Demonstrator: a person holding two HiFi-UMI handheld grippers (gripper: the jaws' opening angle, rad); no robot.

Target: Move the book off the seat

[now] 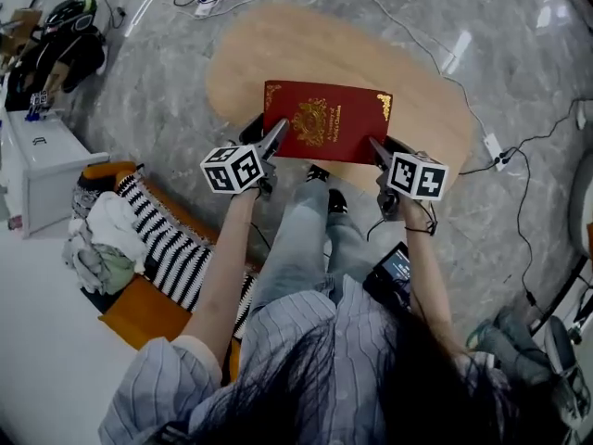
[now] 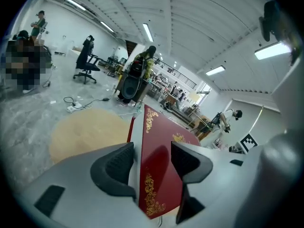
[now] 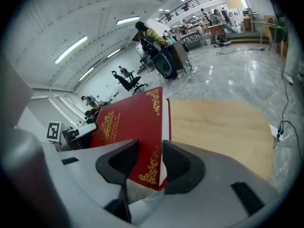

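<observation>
A dark red book [image 1: 324,119] with gold ornament is held flat in the air over a light wooden table [image 1: 278,54]. My left gripper [image 1: 275,137] is shut on its near left corner. In the left gripper view the book [image 2: 161,175] stands on edge between the pads, filling my left gripper [image 2: 152,163]. My right gripper [image 1: 378,149] is shut on the near right corner. The right gripper view shows the cover and white page edge of the book [image 3: 128,122] pinched in my right gripper [image 3: 149,163], with the table [image 3: 223,127] beyond.
An orange seat with a striped cloth [image 1: 162,239] and bundled clothes lies at the left behind the person. A white cabinet [image 1: 42,170] and a black bag [image 1: 56,44] stand further left. Cables and power strips [image 1: 494,146] run over the grey floor around the table.
</observation>
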